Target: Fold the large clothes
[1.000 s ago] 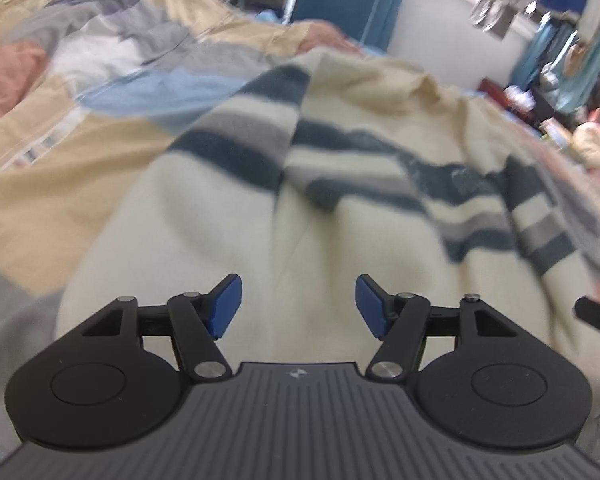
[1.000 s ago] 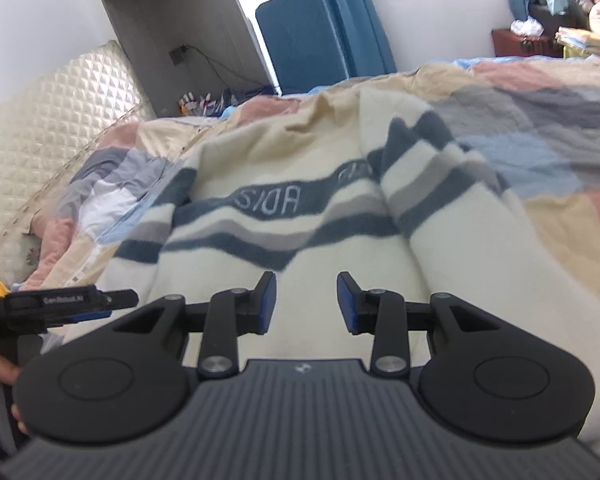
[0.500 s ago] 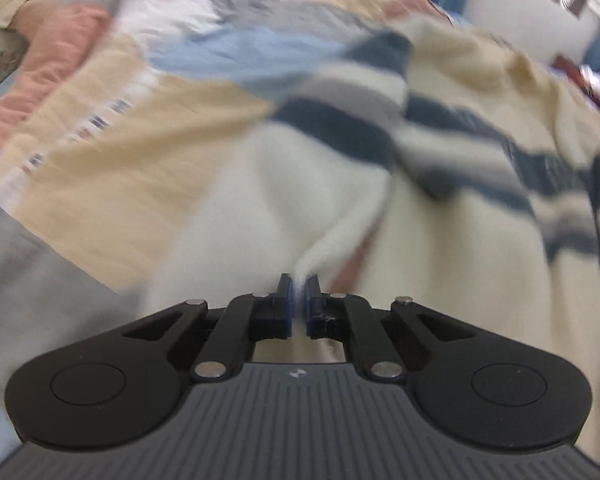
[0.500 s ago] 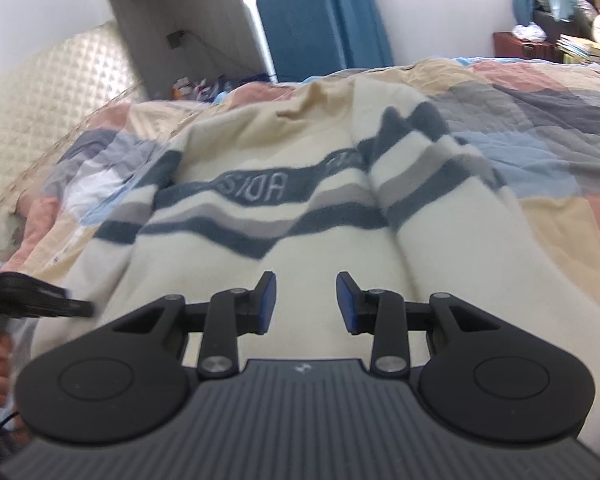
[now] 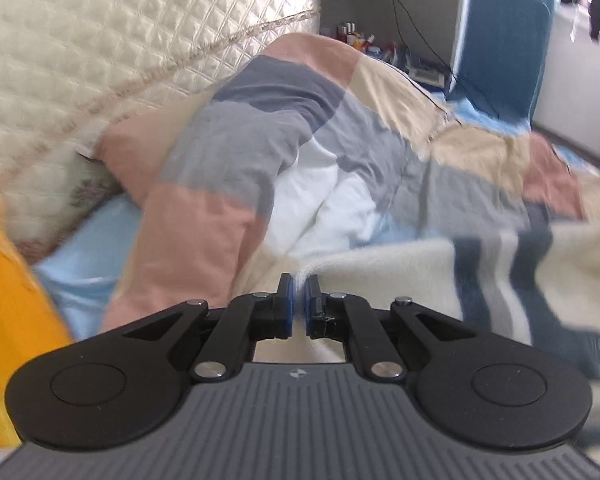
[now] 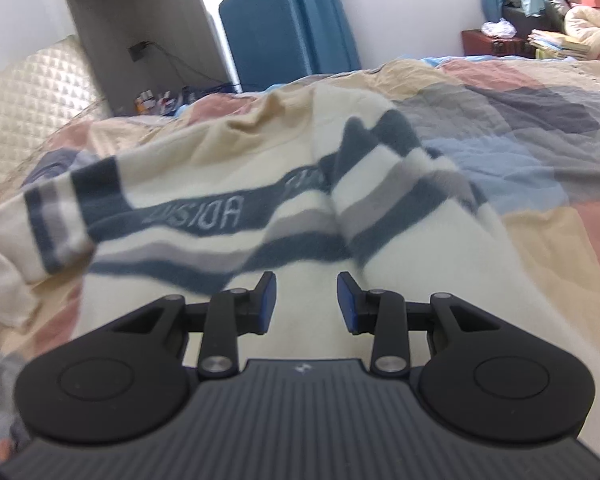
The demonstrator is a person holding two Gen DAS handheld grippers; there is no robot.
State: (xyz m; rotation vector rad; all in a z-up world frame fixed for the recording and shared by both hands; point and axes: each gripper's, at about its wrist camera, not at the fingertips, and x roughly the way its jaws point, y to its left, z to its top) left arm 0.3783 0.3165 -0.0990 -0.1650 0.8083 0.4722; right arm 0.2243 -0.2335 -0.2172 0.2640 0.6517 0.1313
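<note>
Garment: a cream fleece sweater with dark blue and grey stripes lay spread on a patchwork quilt of pink, tan, grey and blue squares covering the bed.
Sleeve: one striped sleeve was lifted off the quilt at the left edge of the right wrist view.
Left gripper: jaws pressed together, pinching a cream edge of the sweater between the blue pads.
Right gripper: jaws partly spread above the sweater's cream body, nothing between the pads.
Backdrop: a quilted cream headboard and a blue chair back stood beyond the bed.
</note>
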